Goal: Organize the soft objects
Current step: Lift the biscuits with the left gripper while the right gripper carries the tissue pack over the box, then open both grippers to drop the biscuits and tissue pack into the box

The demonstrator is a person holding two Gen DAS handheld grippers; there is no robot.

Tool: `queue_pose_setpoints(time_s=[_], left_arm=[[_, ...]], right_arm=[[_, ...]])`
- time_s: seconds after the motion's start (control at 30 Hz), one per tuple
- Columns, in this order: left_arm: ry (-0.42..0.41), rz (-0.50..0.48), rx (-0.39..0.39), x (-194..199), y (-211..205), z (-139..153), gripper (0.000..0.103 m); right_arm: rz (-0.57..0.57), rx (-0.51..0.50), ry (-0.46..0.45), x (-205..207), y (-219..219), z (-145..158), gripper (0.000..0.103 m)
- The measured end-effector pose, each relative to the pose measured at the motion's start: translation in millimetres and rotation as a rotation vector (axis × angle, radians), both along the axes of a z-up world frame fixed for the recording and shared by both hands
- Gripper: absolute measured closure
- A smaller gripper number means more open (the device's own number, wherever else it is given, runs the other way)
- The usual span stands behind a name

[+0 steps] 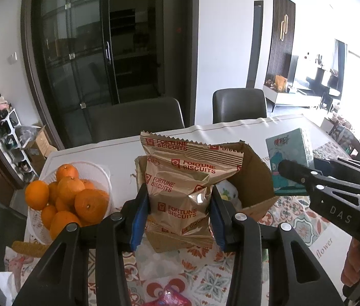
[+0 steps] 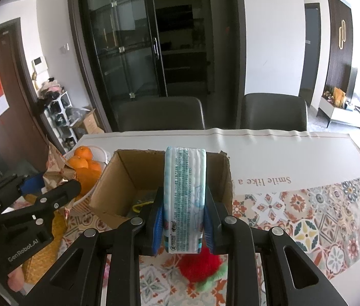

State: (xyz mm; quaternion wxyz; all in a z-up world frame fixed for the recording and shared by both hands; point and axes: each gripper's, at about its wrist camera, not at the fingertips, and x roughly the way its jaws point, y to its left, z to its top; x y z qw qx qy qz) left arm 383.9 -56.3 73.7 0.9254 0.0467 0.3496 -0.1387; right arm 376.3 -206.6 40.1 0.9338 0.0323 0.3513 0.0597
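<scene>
My left gripper (image 1: 178, 209) is shut on a gold Fortune Biscuits bag (image 1: 180, 178) and holds it upright in front of the open cardboard box (image 1: 254, 176). My right gripper (image 2: 182, 219) is shut on a pale blue tissue pack (image 2: 184, 193), held on edge just before the cardboard box (image 2: 118, 176). In the left wrist view the tissue pack (image 1: 289, 153) shows at right in the right gripper (image 1: 284, 170). In the right wrist view the left gripper (image 2: 52, 186) with the biscuit bag (image 2: 57, 165) is at left. Soft items lie inside the box, partly hidden.
A white basket of oranges (image 1: 67, 196) stands left of the box. A red and green fluffy item (image 2: 200, 267) lies below the right gripper. A pink packet (image 1: 169, 298) lies near the front edge. Two dark chairs (image 2: 159, 113) stand behind the table with patterned cloth (image 2: 320, 216).
</scene>
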Motion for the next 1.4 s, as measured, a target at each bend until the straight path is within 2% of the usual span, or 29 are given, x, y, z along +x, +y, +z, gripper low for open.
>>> queue_pose_setpoints(time_s=[0.4, 0.83, 1.17, 1.27, 1.33, 1.4], left_arm=[[0.05, 0.0, 0.005, 40.4, -3.9, -22.6, 0.06], [0.13, -0.024, 0.031, 77.9, -17.1, -61.1, 0.059], [0.17, -0.034, 0.072, 90.1, -27.5, -80.1, 0.059], [0.172, -0.027, 0.081, 91.9, -26.8, -82.5, 0.05], [0.164, -0.012, 0.089, 90.7, -26.6, -82.6, 0.034], [0.15, -0.012, 0.09, 87.5, -25.9, -81.3, 0.033]], right_arm=[[0.004, -0.011, 0.038, 39.7, 2.4, -17.1, 0.076], [0.013, -0.032, 0.112, 67.7, 5.5, -48.0, 0.076], [0.005, -0.029, 0.19, 88.6, -2.6, -73.1, 0.075], [0.015, -0.01, 0.211, 92.7, -5.2, -78.9, 0.075], [0.02, 0.0, 0.221, 94.4, -5.1, -82.4, 0.073], [0.03, 0.026, 0.23, 95.1, -5.3, -84.8, 0.069]])
